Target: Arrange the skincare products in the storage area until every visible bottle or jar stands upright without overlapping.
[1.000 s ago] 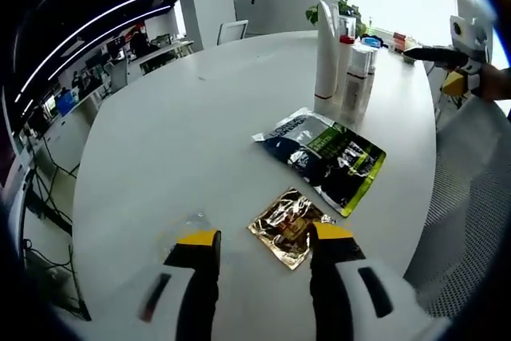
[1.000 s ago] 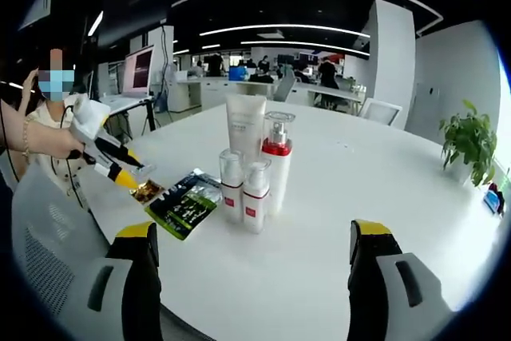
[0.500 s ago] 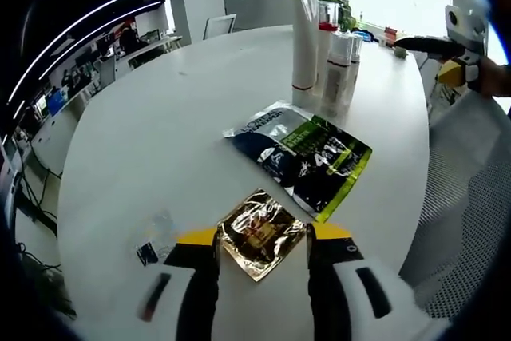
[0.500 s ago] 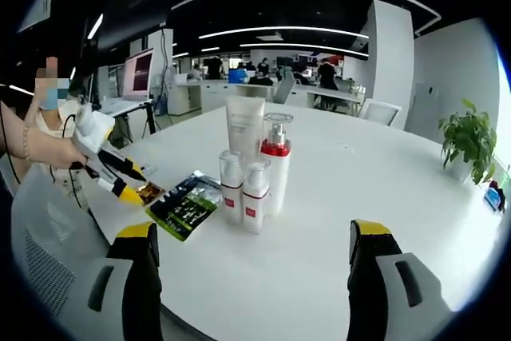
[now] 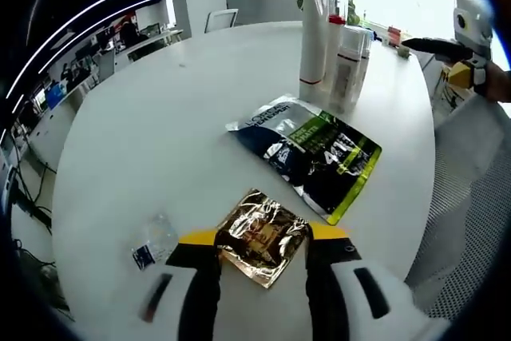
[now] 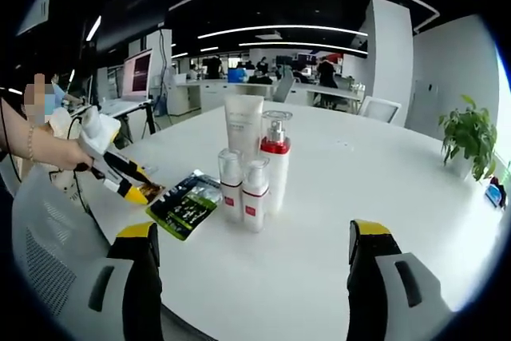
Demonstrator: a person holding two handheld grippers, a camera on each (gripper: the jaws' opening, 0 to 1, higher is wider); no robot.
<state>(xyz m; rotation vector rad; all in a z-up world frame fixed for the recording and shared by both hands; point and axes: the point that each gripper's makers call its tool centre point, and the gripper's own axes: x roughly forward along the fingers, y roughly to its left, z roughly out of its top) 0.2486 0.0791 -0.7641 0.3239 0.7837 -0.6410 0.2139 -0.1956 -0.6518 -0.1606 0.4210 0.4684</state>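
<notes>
A crinkled gold sachet [image 5: 262, 235] lies flat on the white table between the jaws of my left gripper [image 5: 263, 234], which stands open around it. Beyond it lies a black-and-green sachet [image 5: 313, 154]. Further on, a tall white tube [image 5: 314, 31] and white bottles [image 5: 345, 60] stand upright in a tight cluster. My right gripper [image 6: 251, 229] hangs open over the table edge, with nothing between its jaws. Ahead of it stand the white tube [image 6: 243, 127], a red-collared pump bottle [image 6: 276, 161] and two small bottles [image 6: 243, 191]. The left gripper [image 6: 126, 188] reaches in at the gold sachet [image 6: 149, 192].
A small clear packet [image 5: 152, 241] lies left of the left jaw. The round white table [image 6: 383, 189] has bare room to the right of the bottles. A mesh chair [image 6: 48, 253] and a person's hand [image 6: 49, 149] are at the left. A potted plant [image 6: 469, 140] stands far right.
My left gripper has moved forward, so the gold sachet now lies between its jaws. The small clear packet has come into view. The right gripper and the bottles have stayed still.
</notes>
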